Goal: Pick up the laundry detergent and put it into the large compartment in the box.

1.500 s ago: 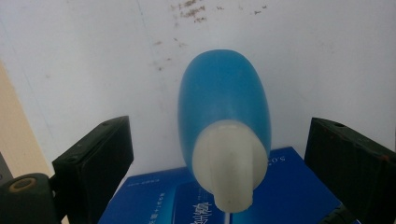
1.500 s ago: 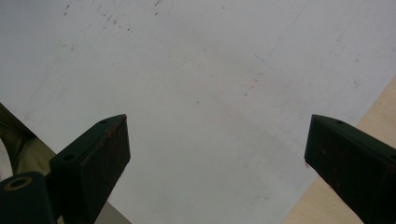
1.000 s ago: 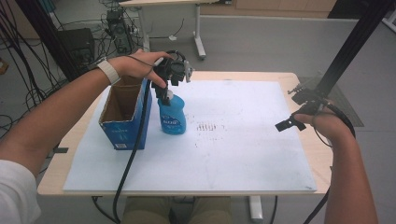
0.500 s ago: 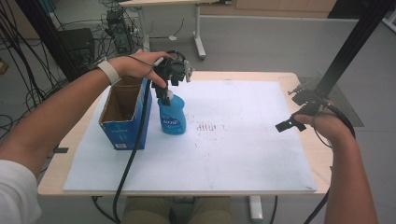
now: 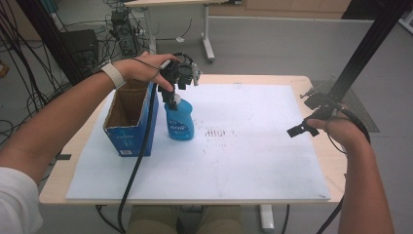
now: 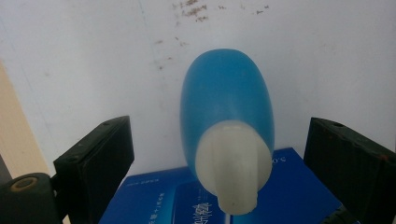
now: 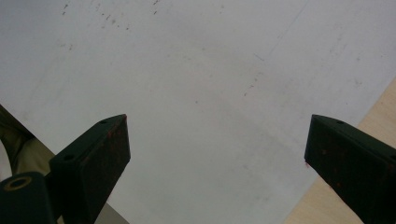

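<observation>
In the high view the bottle (image 5: 179,122) stood upright near the board's (image 5: 243,161) left edge, just beside the box (image 5: 130,127), with the left gripper (image 5: 171,95) over its cap. The left gripper view showed the jaws spread wide either side of the white cap (image 6: 232,164), touching nothing, so centring them before closing would likely grip best. In the right gripper view the right gripper (image 7: 217,154) hung open over bare board near its right edge.

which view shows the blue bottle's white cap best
The left gripper view: the white cap sits close up between the open jaws, with the blue bottle beneath it. In the high view the left gripper hides most of the cap, though the bottle shows standing upright. The right gripper view faces bare white mat.
</observation>
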`<act>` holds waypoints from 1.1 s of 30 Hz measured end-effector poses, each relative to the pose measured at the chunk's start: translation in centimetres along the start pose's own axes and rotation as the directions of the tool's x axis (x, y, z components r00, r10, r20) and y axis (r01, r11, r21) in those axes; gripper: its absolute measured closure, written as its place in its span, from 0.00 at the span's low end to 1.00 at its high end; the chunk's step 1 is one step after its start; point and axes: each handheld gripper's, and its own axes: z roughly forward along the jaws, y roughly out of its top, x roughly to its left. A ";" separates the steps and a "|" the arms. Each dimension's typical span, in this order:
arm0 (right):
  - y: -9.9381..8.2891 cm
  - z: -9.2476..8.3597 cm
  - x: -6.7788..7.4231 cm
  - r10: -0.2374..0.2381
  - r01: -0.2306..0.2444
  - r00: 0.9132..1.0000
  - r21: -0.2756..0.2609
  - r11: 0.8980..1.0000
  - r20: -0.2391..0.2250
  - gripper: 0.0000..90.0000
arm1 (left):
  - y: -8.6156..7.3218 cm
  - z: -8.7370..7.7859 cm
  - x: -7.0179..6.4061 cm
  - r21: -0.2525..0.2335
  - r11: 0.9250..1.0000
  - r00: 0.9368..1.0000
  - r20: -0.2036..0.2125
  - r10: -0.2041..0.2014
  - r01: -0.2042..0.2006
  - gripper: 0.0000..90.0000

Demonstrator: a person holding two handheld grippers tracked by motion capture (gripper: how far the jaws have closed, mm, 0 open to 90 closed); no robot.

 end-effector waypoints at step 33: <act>-0.1 0.1 -0.1 0.000 0.000 1.000 0.001 1.000 0.000 0.07 | 0.1 0.2 0.0 0.002 1.000 1.000 -0.005 -0.005 0.006 0.10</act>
